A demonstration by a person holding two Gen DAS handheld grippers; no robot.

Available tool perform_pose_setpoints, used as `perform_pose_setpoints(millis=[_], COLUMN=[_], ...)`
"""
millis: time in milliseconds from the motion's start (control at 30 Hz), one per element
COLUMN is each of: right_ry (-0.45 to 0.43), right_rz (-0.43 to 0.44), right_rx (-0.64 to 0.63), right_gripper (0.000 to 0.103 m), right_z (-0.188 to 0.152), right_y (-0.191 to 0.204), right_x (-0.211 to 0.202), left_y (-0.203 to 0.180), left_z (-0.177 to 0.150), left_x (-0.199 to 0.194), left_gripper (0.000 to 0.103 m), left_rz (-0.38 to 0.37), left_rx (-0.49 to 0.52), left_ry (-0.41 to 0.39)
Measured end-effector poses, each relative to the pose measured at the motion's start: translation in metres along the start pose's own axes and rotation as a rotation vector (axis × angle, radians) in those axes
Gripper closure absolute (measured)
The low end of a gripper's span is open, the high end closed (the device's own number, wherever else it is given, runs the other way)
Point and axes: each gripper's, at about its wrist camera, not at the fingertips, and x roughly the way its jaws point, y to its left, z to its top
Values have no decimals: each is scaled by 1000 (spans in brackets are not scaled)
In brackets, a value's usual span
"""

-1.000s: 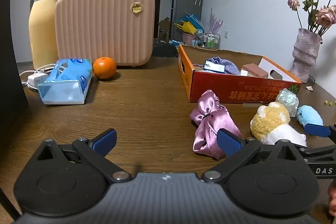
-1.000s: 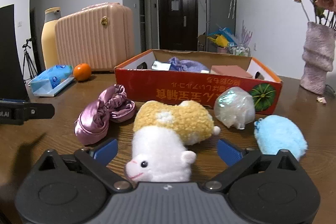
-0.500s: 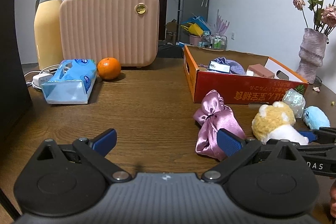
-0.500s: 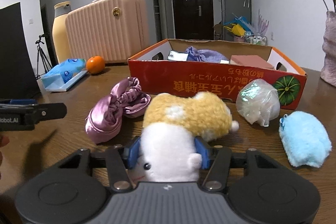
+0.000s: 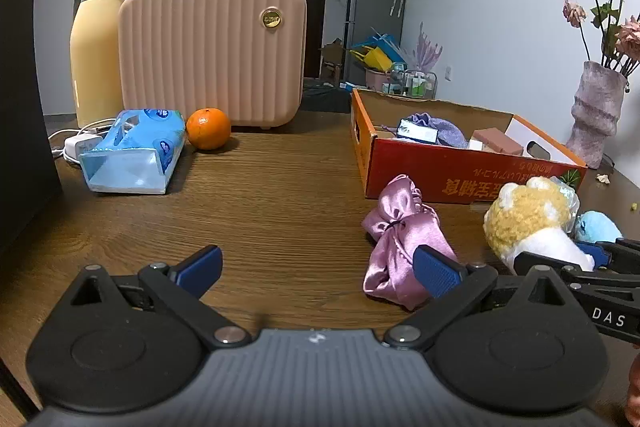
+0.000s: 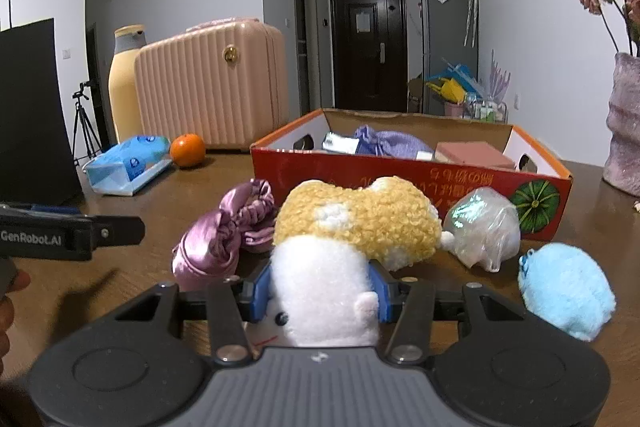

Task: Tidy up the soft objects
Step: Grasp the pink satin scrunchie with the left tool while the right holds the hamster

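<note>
Box [image 6: 400,183] ahead holds two items; right tool [image 6: 320,291] closing on plush hamster [image 6: 352,223], left tool [image 5: 316,269] spread empty; satin pouch [image 6: 216,247], wrapped bundle [image 6: 484,231], blue plush [image 6: 568,291] remain on surface [image 5: 260,199].

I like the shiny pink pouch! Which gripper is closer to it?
Left. The left gripper is open, one finger right in front of the pink pouch. The right gripper is beside it, closing on the plush toy.

The room is evenly lit, cool and a little dim, with no harsh glare. The worktop [image 5: 280,195] shows a faint sheen and soft shadows beneath the orange [image 5: 208,134] and the left hand-held gripper [image 6: 72,235]. Straight walls bow toward the edges, corners go dark, and everything stays sharp.
</note>
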Motion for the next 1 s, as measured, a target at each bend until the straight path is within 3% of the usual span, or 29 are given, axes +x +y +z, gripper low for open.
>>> perform_pose_setpoints(millis=[567, 1000], right_ry=[-124, -180], right_rz=[-61, -129], right_rx=[-7, -6], right_gripper=[55, 55], right_z=[8, 12], right_y=[-25, -56], right_x=[-21, -26], left_y=[-23, -58], left_z=[1, 7], left_x=[1, 27], left_gripper=[0, 0], left_rz=[2, 2], left_rx=[-32, -6], left_ry=[-5, 23])
